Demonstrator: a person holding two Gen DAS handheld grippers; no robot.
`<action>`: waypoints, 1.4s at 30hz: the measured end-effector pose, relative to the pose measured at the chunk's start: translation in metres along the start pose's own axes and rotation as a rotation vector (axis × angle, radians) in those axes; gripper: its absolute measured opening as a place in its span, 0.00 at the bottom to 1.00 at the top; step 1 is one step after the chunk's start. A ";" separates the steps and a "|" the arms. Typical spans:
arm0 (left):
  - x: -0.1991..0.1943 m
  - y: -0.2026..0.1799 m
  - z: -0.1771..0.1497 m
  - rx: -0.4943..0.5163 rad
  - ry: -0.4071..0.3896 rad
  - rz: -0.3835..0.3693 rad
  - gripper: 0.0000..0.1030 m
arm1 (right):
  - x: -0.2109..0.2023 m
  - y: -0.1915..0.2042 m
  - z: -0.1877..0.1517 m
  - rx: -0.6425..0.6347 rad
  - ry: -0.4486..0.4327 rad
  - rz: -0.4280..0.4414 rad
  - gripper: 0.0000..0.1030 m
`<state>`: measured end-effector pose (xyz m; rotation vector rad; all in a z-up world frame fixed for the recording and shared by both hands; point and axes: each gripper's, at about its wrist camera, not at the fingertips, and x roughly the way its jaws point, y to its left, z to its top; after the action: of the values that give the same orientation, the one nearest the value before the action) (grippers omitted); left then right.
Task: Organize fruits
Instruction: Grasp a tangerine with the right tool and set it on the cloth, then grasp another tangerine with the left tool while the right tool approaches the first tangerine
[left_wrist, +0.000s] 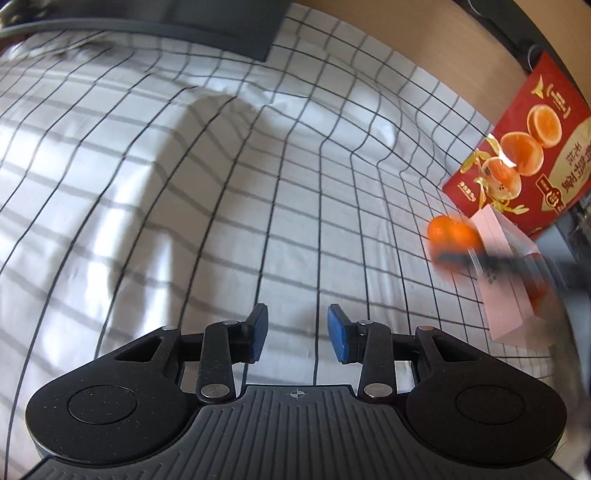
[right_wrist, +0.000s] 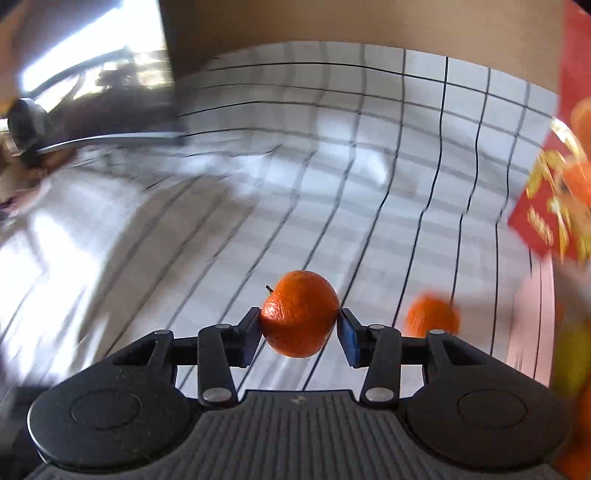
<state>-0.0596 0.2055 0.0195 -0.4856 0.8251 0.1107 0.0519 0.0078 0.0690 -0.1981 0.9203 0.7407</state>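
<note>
Right gripper (right_wrist: 300, 325) clamped on a mandarin (right_wrist: 299, 314), pads biting only the fruit's two flanks, nothing under it, checked cloth (right_wrist: 258, 229) well below. Risk: round, soft skin, so could roll or squirt out of the pads on a fast swing; heavy blur all round suggests exactly that kind of swing. Just right of the jaws and beyond, a second mandarin (right_wrist: 432, 317) loose on the cloth; could get knocked and roll. Farther right, pink box (left_wrist: 509, 280) and red fruit carton (left_wrist: 524, 147); risk of clipping either with the held fruit. Left gripper (left_wrist: 297, 330) partly open, empty, hovering over bare cloth; seen from there, right tool blurred off to its right, so possible collision if both converge.
</note>
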 end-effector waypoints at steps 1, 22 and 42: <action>0.006 -0.003 0.003 0.024 -0.002 -0.002 0.38 | -0.010 0.001 -0.017 0.017 -0.004 0.001 0.43; 0.127 -0.196 0.067 0.531 0.043 -0.130 0.38 | -0.069 -0.027 -0.156 0.228 -0.013 -0.311 0.72; 0.156 -0.193 0.069 0.540 0.080 -0.037 0.45 | -0.061 -0.024 -0.162 0.207 0.022 -0.345 0.90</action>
<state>0.1465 0.0522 0.0174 0.0041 0.8838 -0.1653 -0.0604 -0.1142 0.0150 -0.1766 0.9467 0.3226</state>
